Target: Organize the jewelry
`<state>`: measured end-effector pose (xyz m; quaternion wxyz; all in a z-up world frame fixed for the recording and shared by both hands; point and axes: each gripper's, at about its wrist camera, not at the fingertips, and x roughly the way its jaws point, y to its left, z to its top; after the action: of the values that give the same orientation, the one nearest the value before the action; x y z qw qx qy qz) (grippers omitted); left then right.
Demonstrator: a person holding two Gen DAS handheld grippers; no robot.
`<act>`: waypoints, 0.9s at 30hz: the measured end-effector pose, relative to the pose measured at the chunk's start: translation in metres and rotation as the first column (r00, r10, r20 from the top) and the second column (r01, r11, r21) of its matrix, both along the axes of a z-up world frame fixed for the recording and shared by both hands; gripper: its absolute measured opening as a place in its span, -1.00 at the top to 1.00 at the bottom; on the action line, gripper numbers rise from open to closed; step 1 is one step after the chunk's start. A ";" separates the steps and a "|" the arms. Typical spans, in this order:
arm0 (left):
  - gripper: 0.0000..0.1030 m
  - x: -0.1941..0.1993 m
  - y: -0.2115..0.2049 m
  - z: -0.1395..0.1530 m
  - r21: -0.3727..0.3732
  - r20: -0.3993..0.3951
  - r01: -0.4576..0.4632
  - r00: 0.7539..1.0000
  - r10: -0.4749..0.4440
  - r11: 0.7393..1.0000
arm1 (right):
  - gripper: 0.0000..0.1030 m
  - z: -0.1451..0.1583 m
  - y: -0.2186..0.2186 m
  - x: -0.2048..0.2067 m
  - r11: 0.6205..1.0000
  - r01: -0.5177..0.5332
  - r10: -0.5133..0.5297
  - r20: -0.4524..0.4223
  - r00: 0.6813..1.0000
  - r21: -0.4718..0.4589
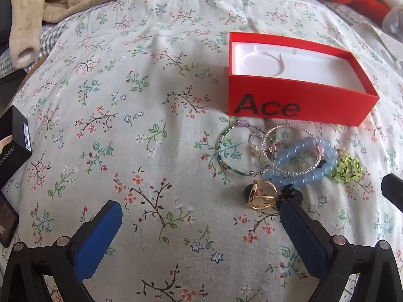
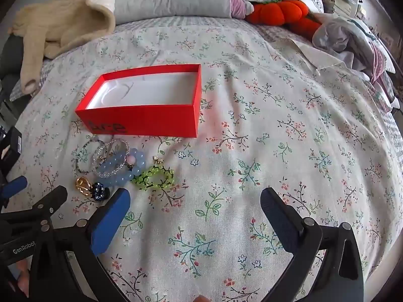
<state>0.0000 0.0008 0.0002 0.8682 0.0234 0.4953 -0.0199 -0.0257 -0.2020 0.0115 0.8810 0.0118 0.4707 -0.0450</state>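
An open red box marked "Ace", with an empty white tray inside, sits on the floral bedsheet; it also shows in the right wrist view. In front of it lies a jewelry pile: a blue bead bracelet, a silver bead bracelet, a thin green bracelet, a yellow-green bead piece, a gold ring and a dark blue piece. My left gripper is open, its right finger beside the gold ring. My right gripper is open and empty, right of the pile.
A beige sweater lies at the back left, pillows and an orange plush pumpkin at the back. A black box sits at the left edge. A plastic bag and folded cloth lie at the back right.
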 end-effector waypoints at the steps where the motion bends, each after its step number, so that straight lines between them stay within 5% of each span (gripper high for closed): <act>1: -1.00 0.000 0.000 0.000 -0.001 -0.001 0.000 1.000 0.000 1.000 | -1.00 0.000 0.000 0.000 1.000 0.004 -0.004 -0.002 1.000 -0.001; 27: -1.00 0.000 -0.006 0.000 0.002 -0.004 0.020 1.000 -0.019 1.000 | -1.00 -0.008 0.006 0.002 1.000 0.004 -0.004 -0.050 0.999 0.010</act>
<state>-0.0002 -0.0051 0.0003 0.8668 0.0289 0.4970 -0.0280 -0.0235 -0.1965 0.0032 0.8689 0.0159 0.4928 -0.0448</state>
